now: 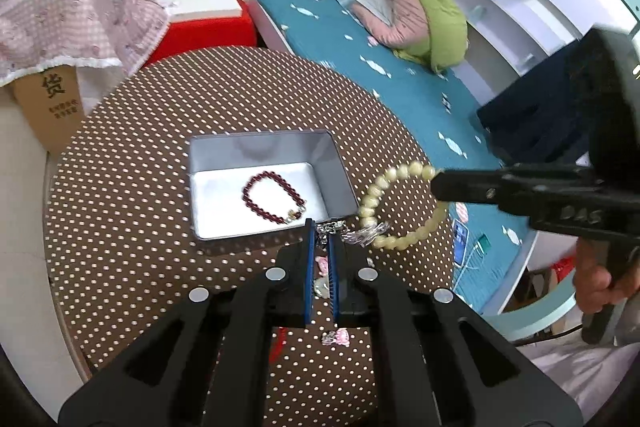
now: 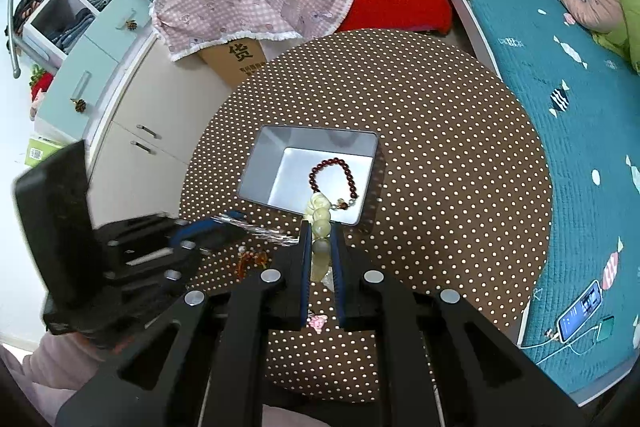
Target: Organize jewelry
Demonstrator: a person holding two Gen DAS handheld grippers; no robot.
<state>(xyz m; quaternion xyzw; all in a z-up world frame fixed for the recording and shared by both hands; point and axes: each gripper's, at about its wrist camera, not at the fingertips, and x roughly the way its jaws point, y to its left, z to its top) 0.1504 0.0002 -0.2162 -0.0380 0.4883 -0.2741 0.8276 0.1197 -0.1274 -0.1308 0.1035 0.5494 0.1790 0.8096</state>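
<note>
An open silver tin (image 1: 332, 163) (image 2: 264, 163) stands on the round brown polka-dot table (image 1: 160, 147) (image 2: 440, 147). A dark red bead bracelet (image 1: 272, 197) (image 2: 334, 179) lies inside it. My right gripper (image 2: 321, 239) (image 1: 438, 185) is shut on a pale yellow bead bracelet (image 1: 394, 205) (image 2: 320, 223) and holds it in the air just right of the tin. My left gripper (image 1: 321, 231) (image 2: 224, 223) is shut on a silver chain (image 1: 334, 229) at the tin's near edge. Small pink charms (image 1: 338, 337) (image 2: 316, 323) lie on the table under the grippers.
An amber piece (image 2: 252, 261) lies on the table near the left gripper. A bed with a teal cover (image 1: 360, 39) (image 2: 580, 147) runs along the right; a phone (image 2: 580, 311) lies on it. A cardboard box (image 1: 52, 107) (image 2: 236, 61) under pink cloth stands behind the table.
</note>
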